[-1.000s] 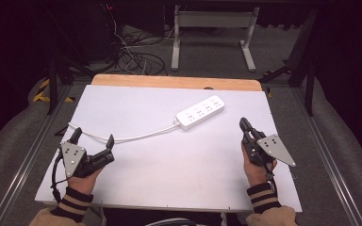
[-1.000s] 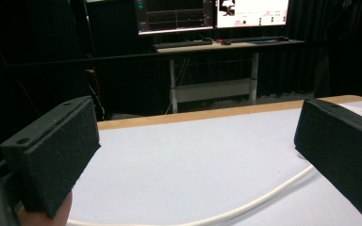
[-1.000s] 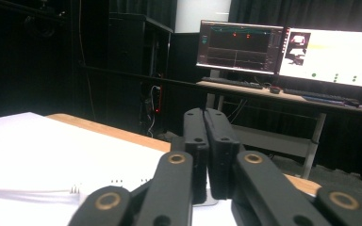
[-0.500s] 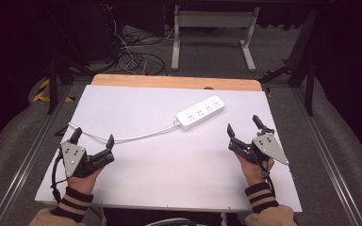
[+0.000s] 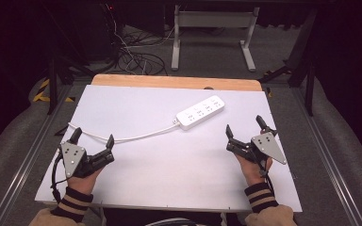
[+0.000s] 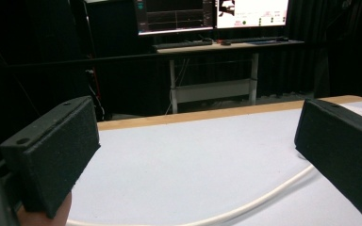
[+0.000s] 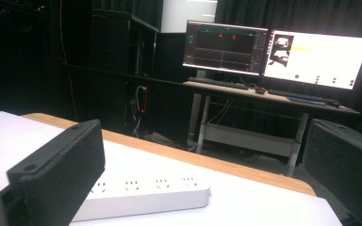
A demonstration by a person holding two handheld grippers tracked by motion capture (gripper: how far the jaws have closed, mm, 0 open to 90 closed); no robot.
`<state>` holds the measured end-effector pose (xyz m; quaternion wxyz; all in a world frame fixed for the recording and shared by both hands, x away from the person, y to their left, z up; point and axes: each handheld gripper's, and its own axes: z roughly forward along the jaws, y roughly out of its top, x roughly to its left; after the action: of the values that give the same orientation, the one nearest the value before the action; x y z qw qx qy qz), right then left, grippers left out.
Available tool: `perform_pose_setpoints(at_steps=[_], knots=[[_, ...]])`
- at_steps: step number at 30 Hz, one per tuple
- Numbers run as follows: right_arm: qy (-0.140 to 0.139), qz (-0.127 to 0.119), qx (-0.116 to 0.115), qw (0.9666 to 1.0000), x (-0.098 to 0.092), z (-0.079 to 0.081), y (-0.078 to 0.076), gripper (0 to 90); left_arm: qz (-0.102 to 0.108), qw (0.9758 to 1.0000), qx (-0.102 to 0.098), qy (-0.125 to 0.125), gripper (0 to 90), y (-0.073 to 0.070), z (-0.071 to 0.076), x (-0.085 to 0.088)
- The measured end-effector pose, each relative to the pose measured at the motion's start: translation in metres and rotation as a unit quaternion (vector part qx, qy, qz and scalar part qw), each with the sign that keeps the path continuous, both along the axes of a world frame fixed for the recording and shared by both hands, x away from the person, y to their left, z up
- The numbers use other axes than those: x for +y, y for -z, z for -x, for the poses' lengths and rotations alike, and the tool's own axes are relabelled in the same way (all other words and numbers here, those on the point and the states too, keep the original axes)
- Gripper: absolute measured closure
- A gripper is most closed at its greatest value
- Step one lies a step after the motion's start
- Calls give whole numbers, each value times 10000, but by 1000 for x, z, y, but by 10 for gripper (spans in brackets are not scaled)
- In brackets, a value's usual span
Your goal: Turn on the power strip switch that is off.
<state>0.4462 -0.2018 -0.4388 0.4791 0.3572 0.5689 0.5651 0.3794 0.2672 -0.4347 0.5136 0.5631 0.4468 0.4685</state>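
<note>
A white power strip (image 5: pixel 201 112) lies flat on the white table top (image 5: pixel 169 179), right of centre towards the far edge. Its white cable (image 5: pixel 136 138) runs left to the near-left side. My right gripper (image 5: pixel 244 127) rests near the table's right side, just short of the strip; its jaws have just been opening, stand wide apart and hold nothing. In the right gripper view the strip (image 7: pixel 155 193) lies just beyond the open gripper (image 7: pixel 202 165). My left gripper (image 5: pixel 93 137) is open at the near left, and the cable (image 6: pixel 264 200) passes on the table between its jaws without touching them.
A wooden strip (image 5: pixel 174 82) borders the table's far edge. Beyond it the dark floor holds a tangle of cables (image 5: pixel 136 59) and a desk frame (image 5: pixel 212 33). Lit monitors (image 7: pixel 273 49) stand on that desk farther back.
The right gripper's jaws went from shut to wide open, with nothing between them. The left gripper and the power strip have stayed where they were.
</note>
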Motion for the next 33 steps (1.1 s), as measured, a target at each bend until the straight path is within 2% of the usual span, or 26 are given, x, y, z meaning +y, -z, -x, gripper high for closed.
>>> perform_pose_setpoints(at_steps=[19,27,33], knots=[[-79,57,125,9999,2,-1,3,4,5,9999,-100,9,3,0,0,-1],[-73,74,320,9994,2,-3,4,18,-12,10000,-90,14,3,0,1,-1],[-112,96,314,9994,4,-3,5,24,-5,9999,-107,3,3,0,2,0]])
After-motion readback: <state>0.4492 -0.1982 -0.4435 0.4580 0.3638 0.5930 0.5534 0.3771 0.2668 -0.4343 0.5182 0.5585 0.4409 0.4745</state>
